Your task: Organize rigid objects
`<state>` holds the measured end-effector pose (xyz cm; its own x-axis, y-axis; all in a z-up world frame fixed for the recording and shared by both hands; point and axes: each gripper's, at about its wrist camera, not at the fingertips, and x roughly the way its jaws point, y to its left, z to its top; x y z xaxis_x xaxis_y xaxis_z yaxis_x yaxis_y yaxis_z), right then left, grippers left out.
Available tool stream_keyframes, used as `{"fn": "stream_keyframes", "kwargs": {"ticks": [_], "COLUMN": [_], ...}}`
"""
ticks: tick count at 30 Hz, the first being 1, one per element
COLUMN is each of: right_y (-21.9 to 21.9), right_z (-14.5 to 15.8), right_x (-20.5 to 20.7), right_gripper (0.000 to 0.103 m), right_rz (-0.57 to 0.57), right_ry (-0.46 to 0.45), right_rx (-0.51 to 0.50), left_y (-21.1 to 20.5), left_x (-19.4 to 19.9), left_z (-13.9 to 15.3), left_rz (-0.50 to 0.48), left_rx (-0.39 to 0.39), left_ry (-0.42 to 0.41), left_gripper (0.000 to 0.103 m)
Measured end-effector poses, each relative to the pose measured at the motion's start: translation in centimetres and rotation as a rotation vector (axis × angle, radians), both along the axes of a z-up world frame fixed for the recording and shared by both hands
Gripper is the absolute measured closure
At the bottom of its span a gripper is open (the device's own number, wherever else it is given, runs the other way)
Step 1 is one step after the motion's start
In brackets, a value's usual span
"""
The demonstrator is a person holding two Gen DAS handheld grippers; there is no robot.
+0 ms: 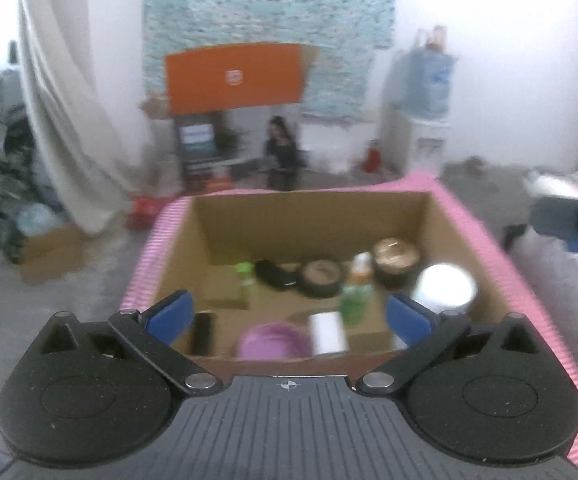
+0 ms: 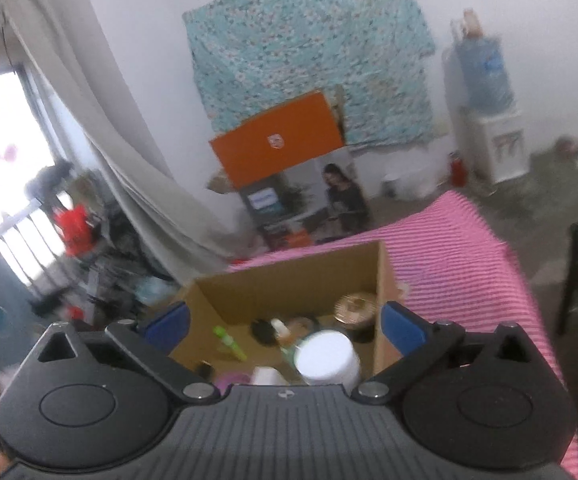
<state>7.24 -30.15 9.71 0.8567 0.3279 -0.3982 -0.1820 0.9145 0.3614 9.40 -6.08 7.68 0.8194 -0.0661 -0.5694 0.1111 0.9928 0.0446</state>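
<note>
An open cardboard box [image 1: 309, 216] [image 2: 289, 284] sits on a pink striped cloth. Inside lie several items: a white round jar [image 1: 445, 286] [image 2: 327, 358], a gold-lidded tin [image 1: 395, 258] [image 2: 355, 306], a second round tin [image 1: 321, 276], a green bottle [image 1: 355, 298], a lime-capped tube [image 2: 229, 342], a purple bowl [image 1: 273, 340], a white block [image 1: 329, 332] and a black bar [image 1: 201, 332]. My left gripper [image 1: 289, 314] hovers open above the box's near edge, nothing between its blue pads. My right gripper [image 2: 285, 324] is also open and empty over the box.
The pink striped cloth [image 2: 461, 256] [image 1: 529, 280] extends right of the box. Beyond are an orange box [image 1: 235, 78], a printed poster, a water dispenser [image 2: 489, 120], a white curtain [image 1: 57, 112] and floor clutter at the left. The other gripper's tip [image 1: 569, 222] shows at the right.
</note>
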Motion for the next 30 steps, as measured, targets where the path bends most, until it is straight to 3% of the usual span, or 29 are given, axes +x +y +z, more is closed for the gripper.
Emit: {"fn": "stream_keyframes", "kwargs": {"ticks": [3, 9, 14, 30], "right_y": [2.0, 5.8, 7.2, 8.0], "right_z": [-0.9, -3.2, -4.0, -4.6], "right_x": [-1.0, -1.1, -0.2, 0.4], "right_gripper": [0.000, 0.000, 0.000, 0.000], "right_rz": [-0.055, -0.134, -0.119, -0.140], "right_ry": [0.025, 0.114, 0.149, 0.178], "right_rx": [-0.095, -0.268, -0.270, -0.304], "left_y": [0.6, 2.0, 2.7, 2.2], "left_x": [0.4, 1.3, 0.6, 0.6], "left_z": [-0.7, -2.0, -2.2, -2.6], "left_rz": [0.025, 0.031, 0.042, 0.035], "left_rx": [0.040, 0.001, -0.049, -0.014], "left_ry": [0.018, 0.076, 0.076, 0.101], "left_gripper": [0.000, 0.000, 0.000, 0.000]}}
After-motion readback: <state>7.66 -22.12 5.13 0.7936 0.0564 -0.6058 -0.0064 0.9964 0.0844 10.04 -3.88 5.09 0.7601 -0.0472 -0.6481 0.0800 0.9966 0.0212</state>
